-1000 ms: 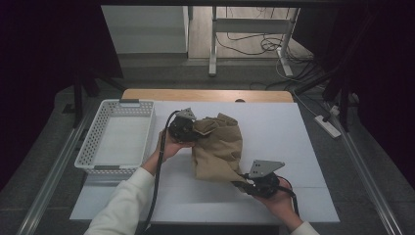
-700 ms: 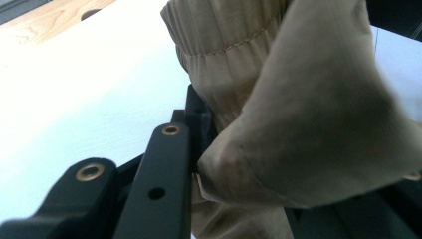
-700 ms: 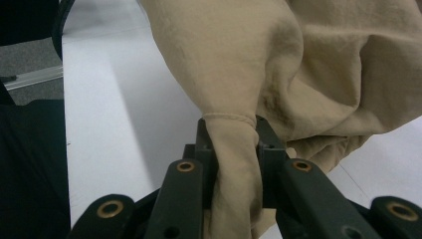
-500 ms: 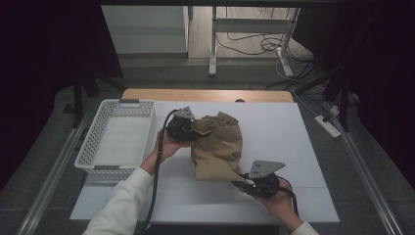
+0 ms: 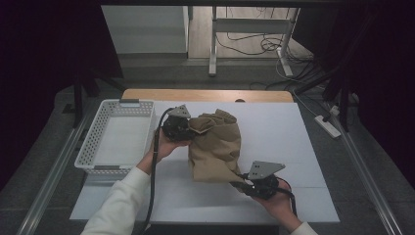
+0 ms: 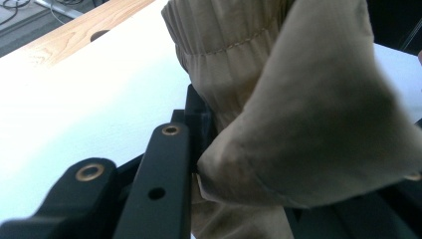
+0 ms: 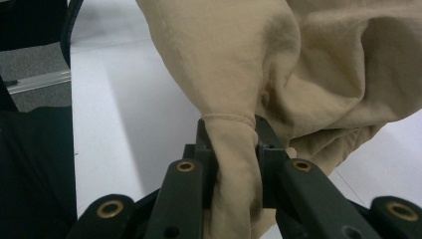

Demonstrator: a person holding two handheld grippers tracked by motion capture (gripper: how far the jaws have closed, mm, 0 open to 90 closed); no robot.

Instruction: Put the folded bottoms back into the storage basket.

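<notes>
A crumpled tan cloth garment with a gathered, stitched waistband (image 5: 215,146) lies bunched near the middle of the white table (image 5: 288,132), held at two of its edges. At its far-left corner the left gripper (image 5: 182,128) has its black jaws clenched on a fold of the tan fabric — in the left gripper view the cloth (image 6: 308,114) bulges over the jaws and the gathered band stands just beyond them. At the near-right corner the right gripper (image 5: 243,185) bites a hemmed edge; in the right gripper view a narrow twist of cloth (image 7: 234,164) is pinched tight between the two jaws, the rest of the garment billowing up and away to the right.

Bare white table surface spreads to the right of the garment and beyond it to the far edge, where a strip of light wood (image 5: 205,94) shows. There is also a bare band along the near edge between the person's two forearms. To the left, just beside the left hand (image 5: 165,147), a white perforated plastic basket (image 5: 93,142) sits with its left side overhanging the table's left edge.
</notes>
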